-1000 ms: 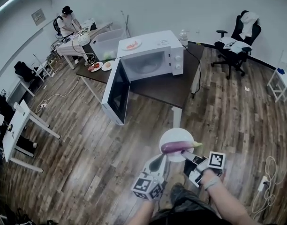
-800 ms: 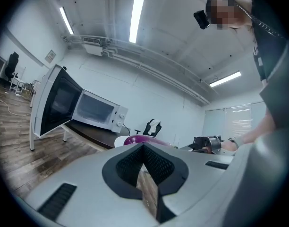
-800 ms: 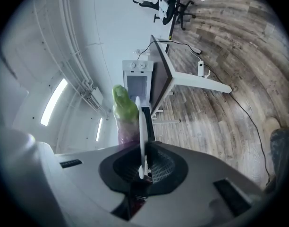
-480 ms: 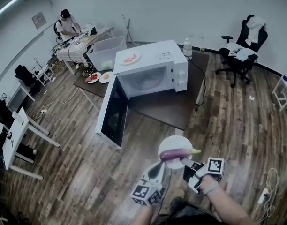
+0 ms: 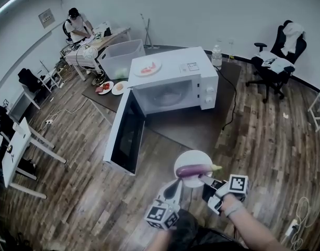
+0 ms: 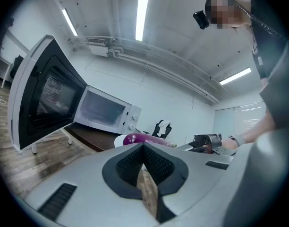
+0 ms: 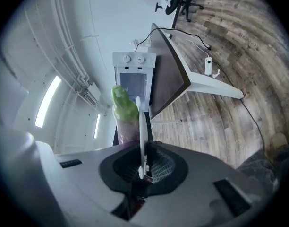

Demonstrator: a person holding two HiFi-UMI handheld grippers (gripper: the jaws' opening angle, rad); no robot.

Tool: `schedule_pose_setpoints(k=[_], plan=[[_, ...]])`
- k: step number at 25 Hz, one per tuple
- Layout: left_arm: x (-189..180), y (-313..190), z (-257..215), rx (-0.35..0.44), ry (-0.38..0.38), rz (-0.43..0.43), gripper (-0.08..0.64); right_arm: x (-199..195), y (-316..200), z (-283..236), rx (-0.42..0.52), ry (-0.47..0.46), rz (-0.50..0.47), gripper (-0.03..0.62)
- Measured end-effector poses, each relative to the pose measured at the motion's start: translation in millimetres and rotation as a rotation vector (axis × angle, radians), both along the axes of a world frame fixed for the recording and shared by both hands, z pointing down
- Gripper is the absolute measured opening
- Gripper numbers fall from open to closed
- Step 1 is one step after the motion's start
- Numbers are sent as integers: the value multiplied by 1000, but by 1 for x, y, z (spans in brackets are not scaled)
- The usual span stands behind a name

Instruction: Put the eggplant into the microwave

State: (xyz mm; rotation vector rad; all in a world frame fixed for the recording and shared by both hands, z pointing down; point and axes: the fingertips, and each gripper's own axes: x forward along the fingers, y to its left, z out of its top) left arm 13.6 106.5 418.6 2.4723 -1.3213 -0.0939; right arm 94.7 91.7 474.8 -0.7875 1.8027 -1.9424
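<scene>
Wood-plank floor (image 5: 87,192) spreads beneath both grippers. The right gripper (image 5: 206,180) is clamped on the rim of a white plate (image 5: 191,157), and the eggplant (image 5: 194,169) lies on that plate just ahead of its jaws. The left gripper (image 5: 175,184), jaws together and empty, noses at the plate's near edge. Well beyond both stands the microwave (image 5: 173,82), door swung open, on a dark table (image 5: 191,122).

The floor (image 5: 71,192) is wood plank with a low sheen. The microwave (image 5: 175,67) casing is smooth white, and its door (image 5: 126,135) panel is dark and glossy. The table top (image 5: 196,127) at frame centre is matt dark brown. The eggplant (image 5: 191,170) skin is glossy purple, and the plate (image 5: 191,157) is smooth white. The left gripper (image 6: 143,145) and right gripper (image 7: 140,148) bodies are matt grey plastic with black ribbed pads (image 6: 158,167).
</scene>
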Motion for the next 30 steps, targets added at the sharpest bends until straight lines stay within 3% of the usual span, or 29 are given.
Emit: schedule_pose_setpoints(k=[8,13,30], plan=[[-11,-39,3,7,7,7,1,-20,-48,-3,27,5,-35,18],[-25,-71,12,25,-57,34,0,-36,-83,-5,37,17,-82,18],[-43,-172,33,51,-34,40,0,-69,-203,17,24,-18,-39,18]])
